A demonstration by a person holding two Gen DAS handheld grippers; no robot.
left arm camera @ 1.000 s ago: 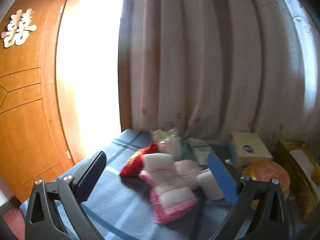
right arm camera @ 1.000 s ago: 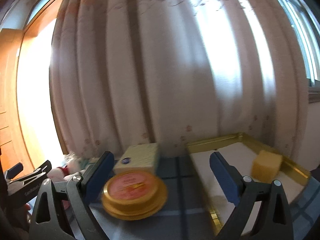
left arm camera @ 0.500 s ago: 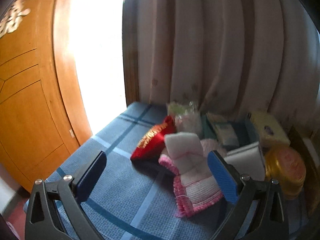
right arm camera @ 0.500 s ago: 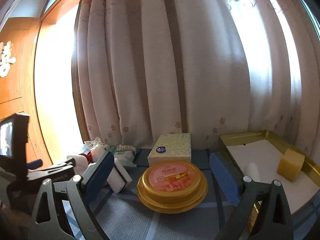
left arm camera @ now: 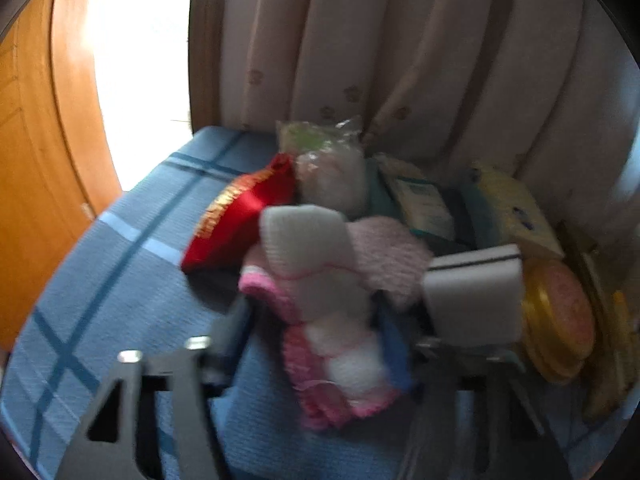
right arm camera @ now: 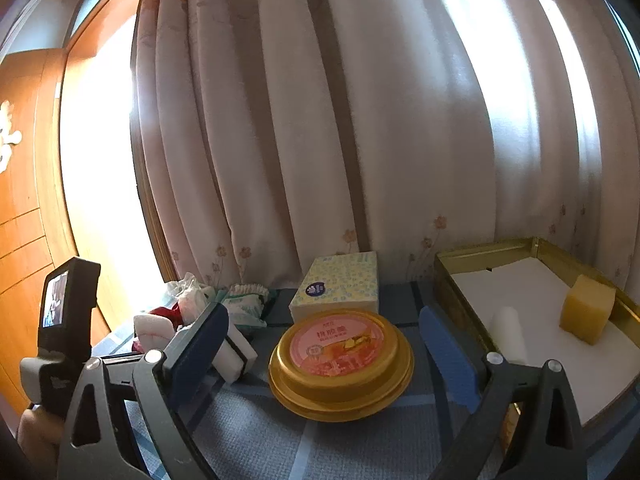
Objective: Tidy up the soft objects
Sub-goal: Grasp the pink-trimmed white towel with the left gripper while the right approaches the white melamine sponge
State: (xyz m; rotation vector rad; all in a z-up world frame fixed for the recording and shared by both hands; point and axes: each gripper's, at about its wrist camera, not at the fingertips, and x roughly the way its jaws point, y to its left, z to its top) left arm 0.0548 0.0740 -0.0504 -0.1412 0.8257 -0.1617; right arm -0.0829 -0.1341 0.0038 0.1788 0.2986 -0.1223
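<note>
In the left wrist view a pink and white knitted cloth [left arm camera: 320, 312] lies on the blue checked tablecloth [left arm camera: 120, 264], with a red cushion [left arm camera: 244, 220], a bagged soft item [left arm camera: 332, 172] and a white sponge block [left arm camera: 472, 296] around it. My left gripper [left arm camera: 312, 344] is blurred, its jaws narrowed around the near end of the cloth. My right gripper [right arm camera: 324, 344] is open and empty above a round gold tin [right arm camera: 340, 360]. A gold tray [right arm camera: 532, 248] at the right holds a yellow sponge [right arm camera: 586, 308] and a white roll [right arm camera: 508, 328].
A yellow tissue pack [right arm camera: 340, 284] stands behind the tin, beside a green packet [right arm camera: 248, 304]. Curtains [right arm camera: 360, 120] hang right behind the table. A wooden door [left arm camera: 36, 120] is at the left. The left gripper's handle with its small screen [right arm camera: 64, 304] shows in the right wrist view.
My left gripper has moved forward and down onto the pink and white cloth, and its jaws have narrowed around it. My right gripper has barely moved and stays open.
</note>
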